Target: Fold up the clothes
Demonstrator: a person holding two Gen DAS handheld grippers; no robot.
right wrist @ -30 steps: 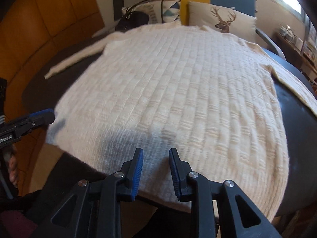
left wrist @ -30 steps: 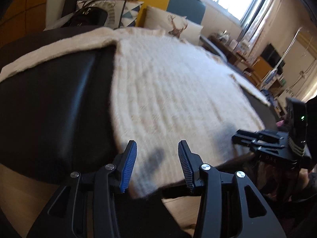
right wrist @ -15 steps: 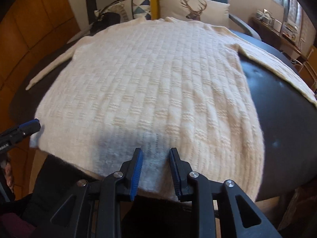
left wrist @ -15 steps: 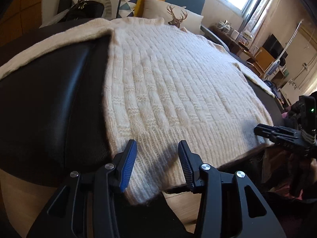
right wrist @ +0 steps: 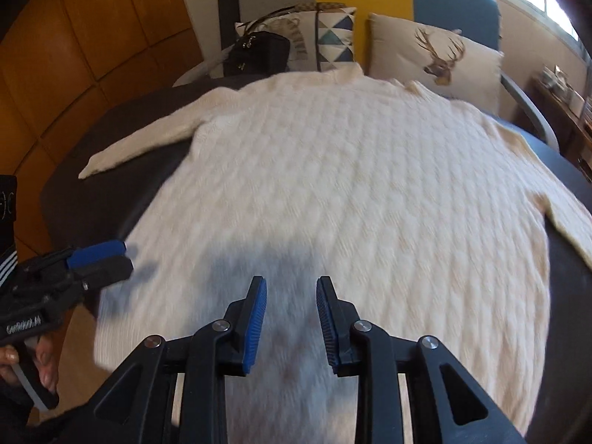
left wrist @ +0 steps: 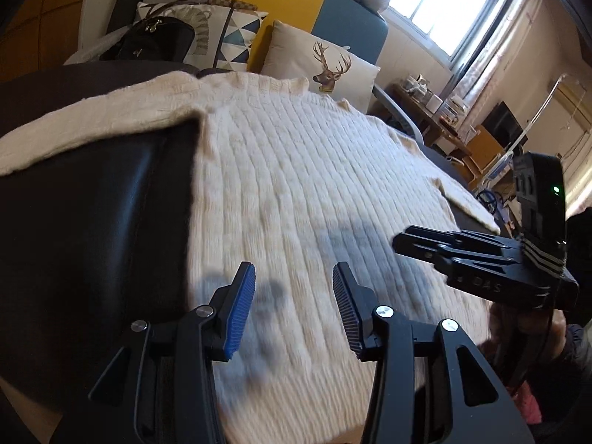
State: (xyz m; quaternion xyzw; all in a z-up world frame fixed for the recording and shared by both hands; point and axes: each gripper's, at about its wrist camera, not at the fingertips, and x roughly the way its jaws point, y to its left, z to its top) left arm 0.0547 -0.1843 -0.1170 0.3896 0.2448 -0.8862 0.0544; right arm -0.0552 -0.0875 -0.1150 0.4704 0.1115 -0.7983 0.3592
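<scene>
The sweater (right wrist: 351, 185) lies flat on the dark counter (left wrist: 92, 222), sleeves out, ready for folding. Both tools, left tool (left wrist: 292, 307) and right tool (right wrist: 290, 318), hover released above its hem, nothing between their pads.

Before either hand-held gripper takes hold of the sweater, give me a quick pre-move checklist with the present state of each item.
1. Cream knit sweater spread flat on the dark surface: ok.
2. Both sleeves out to the sides: ok.
3. Left hand-held gripper open, nothing held: ok.
4. Right hand-held gripper open, nothing held: ok.
5. Black handbag clear of the sweater: ok.
6. Hem edge under the grippers: cannot tell, blurred.
</scene>
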